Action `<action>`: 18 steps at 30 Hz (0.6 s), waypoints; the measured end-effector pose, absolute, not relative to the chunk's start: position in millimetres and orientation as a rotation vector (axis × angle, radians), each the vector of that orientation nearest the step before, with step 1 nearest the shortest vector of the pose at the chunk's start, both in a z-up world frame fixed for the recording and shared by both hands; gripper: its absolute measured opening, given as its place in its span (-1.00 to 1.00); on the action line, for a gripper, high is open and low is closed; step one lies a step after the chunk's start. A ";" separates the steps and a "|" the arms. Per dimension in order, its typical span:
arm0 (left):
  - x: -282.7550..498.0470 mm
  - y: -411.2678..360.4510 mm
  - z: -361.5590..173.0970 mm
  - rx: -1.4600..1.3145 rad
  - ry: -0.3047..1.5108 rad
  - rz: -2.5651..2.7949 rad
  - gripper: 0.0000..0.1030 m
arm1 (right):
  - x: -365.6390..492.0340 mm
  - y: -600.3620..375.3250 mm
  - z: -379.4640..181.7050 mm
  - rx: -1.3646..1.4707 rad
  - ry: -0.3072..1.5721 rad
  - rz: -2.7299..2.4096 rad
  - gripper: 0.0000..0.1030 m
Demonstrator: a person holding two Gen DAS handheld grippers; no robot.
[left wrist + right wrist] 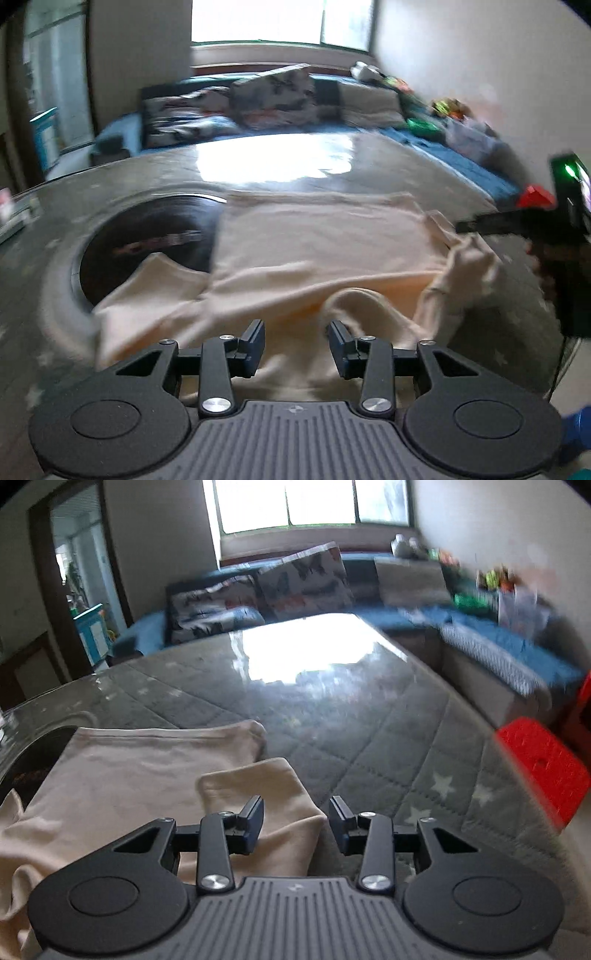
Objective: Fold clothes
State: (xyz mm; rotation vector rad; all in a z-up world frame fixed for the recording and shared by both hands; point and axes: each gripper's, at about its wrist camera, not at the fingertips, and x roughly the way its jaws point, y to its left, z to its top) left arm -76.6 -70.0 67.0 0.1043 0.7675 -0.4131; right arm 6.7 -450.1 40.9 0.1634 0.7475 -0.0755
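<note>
A cream garment (317, 251) lies spread on a grey quilted table cover (155, 170), with part of it over a dark round inset (147, 240). My left gripper (297, 341) is open and empty, just above the garment's near edge. In the left wrist view the right gripper's fingers (491, 223) reach in from the right at a raised sleeve (461, 269). In the right wrist view my right gripper (296, 821) is open and empty over a folded sleeve (266, 805) of the same garment (122, 771).
A red plastic stool (543, 768) stands right of the table. A blue sofa (480, 635) with patterned cushions (303, 579) runs behind and along the right. Glare from the window lies on the table cover (369, 738).
</note>
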 end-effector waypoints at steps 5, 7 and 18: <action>-65.1 -92.8 51.2 0.144 0.801 -0.455 -0.19 | 19.8 -448.4 28.5 0.128 0.786 -0.060 -0.40; -64.6 -96.2 45.8 0.159 0.805 -0.463 -0.19 | 17.6 -445.3 28.3 0.115 0.784 -0.049 -0.78; -84.4 -85.1 44.6 0.186 0.780 -0.583 -0.79 | -65.1 -464.2 79.9 0.036 0.580 -0.209 -0.89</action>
